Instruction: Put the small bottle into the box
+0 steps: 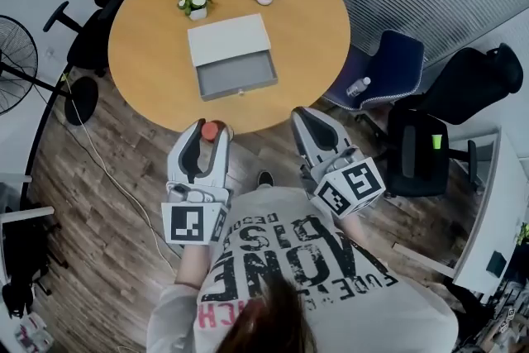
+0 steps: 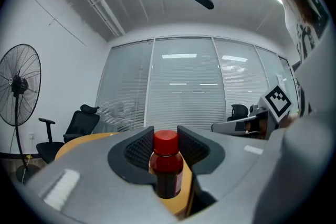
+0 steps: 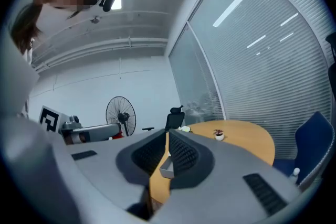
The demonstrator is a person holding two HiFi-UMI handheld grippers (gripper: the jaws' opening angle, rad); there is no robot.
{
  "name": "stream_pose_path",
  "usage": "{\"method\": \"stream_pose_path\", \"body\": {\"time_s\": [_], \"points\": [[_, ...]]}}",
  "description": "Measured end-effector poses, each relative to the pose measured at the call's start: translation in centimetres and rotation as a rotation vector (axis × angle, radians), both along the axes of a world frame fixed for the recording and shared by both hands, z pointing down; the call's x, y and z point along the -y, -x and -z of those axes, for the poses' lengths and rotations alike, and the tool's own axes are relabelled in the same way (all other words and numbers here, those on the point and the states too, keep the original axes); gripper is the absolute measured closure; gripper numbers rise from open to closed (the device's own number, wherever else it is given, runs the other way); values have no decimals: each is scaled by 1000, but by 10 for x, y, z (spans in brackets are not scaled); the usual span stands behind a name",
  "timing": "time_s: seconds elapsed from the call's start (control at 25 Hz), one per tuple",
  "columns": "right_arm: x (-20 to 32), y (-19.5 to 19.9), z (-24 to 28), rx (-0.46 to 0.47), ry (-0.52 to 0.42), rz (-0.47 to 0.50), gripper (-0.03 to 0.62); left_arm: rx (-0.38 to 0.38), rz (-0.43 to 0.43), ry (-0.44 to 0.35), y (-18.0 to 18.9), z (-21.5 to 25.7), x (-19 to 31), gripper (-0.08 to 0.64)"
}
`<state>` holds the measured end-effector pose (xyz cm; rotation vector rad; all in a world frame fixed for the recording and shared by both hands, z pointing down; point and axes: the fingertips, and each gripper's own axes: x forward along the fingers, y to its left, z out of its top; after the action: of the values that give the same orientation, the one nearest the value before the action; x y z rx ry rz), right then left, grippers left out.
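Okay, grab done: small bottle [image 2: 167, 165] clamped upright in my left gripper [image 1: 212, 135], well short of box [image 1: 229, 40], on my side of it. Box tray open, empty. My right gripper [image 1: 307, 121] closed on nothing, likewise short of box. Carry and drop-in remain.

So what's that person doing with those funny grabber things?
A person stands at a round wooden table with a gripper in each hand. The left gripper is clamped on a small bottle with a red cap. The right gripper is shut and holds nothing. The white box sits on the table with its drawer pulled open and empty, so the bottle is not in it yet.
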<state>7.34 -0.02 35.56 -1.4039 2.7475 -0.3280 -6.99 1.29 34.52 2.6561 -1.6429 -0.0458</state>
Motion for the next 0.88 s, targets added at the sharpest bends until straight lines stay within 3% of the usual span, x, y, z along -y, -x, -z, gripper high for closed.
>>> {"method": "stream_pose_path", "body": {"time_s": [0.32,0.88], "points": [[28,-17,-21,-19,49,79,568,4,99,25,-7,-14,20,414],[63,7,-32,-15,92,119,569,6,114,31,11,-15,58,414]]}}
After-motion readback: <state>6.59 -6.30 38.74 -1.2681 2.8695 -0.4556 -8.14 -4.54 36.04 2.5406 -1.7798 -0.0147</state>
